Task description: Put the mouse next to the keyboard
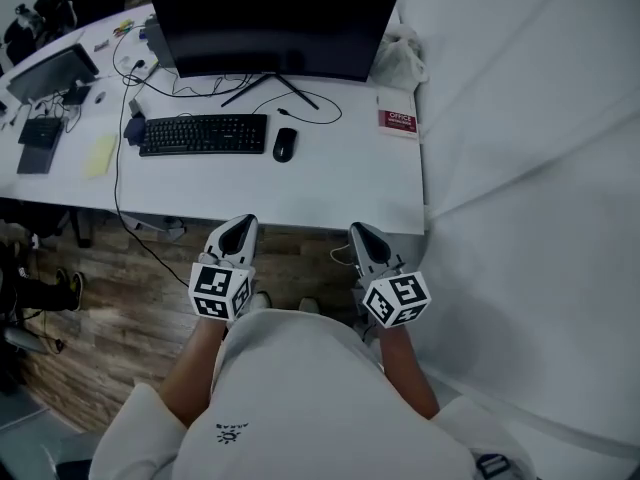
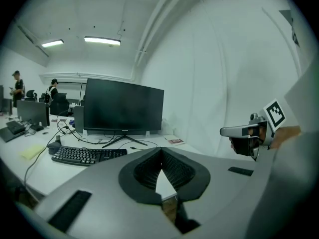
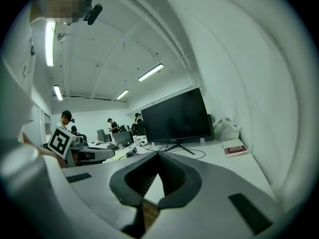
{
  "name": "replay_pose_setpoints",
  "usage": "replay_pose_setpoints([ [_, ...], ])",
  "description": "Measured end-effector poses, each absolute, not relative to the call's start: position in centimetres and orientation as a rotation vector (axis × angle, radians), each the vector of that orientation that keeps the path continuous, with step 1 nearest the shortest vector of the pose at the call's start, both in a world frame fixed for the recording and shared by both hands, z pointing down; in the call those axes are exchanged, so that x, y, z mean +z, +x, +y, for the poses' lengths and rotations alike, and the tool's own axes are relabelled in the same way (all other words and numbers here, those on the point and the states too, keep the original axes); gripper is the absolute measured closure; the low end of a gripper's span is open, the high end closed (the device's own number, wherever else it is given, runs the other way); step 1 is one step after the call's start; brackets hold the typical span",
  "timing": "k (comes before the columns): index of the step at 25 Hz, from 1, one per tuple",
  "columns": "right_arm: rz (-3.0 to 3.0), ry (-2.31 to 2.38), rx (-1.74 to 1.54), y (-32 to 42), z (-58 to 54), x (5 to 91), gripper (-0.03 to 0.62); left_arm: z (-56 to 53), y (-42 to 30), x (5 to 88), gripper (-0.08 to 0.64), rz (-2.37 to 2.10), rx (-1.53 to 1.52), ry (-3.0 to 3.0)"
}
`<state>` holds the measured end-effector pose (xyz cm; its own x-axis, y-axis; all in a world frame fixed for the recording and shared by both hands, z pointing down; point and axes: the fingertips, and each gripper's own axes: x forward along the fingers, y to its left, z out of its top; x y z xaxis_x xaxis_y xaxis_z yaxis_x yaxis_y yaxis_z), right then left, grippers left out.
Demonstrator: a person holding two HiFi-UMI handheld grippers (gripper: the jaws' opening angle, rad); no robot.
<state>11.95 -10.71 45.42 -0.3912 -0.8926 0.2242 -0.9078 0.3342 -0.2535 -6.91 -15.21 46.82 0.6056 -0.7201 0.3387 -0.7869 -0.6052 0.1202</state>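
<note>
A black mouse (image 1: 284, 144) lies on the white desk (image 1: 340, 183), just right of the black keyboard (image 1: 203, 133) and in front of the dark monitor (image 1: 275, 23). Both grippers hang off the desk's front edge, close to the person's body. My left gripper (image 1: 240, 222) is shut and empty, and so is my right gripper (image 1: 358, 229). In the left gripper view the shut jaw tips (image 2: 160, 151) point at the desk, with the keyboard (image 2: 87, 155) to the left. The mouse is hidden there. The right gripper (image 3: 158, 155) points toward the monitor (image 3: 177, 116).
A red booklet (image 1: 397, 121) and a white bag (image 1: 400, 56) sit at the desk's right end. A yellow note (image 1: 101, 154) and cables lie left of the keyboard. A white wall (image 1: 530, 118) runs along the right. Wood floor (image 1: 120, 278) lies below. People stand at far desks (image 3: 107, 138).
</note>
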Motion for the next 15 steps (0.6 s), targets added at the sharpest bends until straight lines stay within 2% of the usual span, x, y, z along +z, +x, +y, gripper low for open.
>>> replay_pose_setpoints([
  [15, -2.514, 1.733, 0.497, 8.6, -9.9, 44.7, 0.575, -15.0, -11.0, 46.5, 0.549, -1.250, 0.346, 2.572],
])
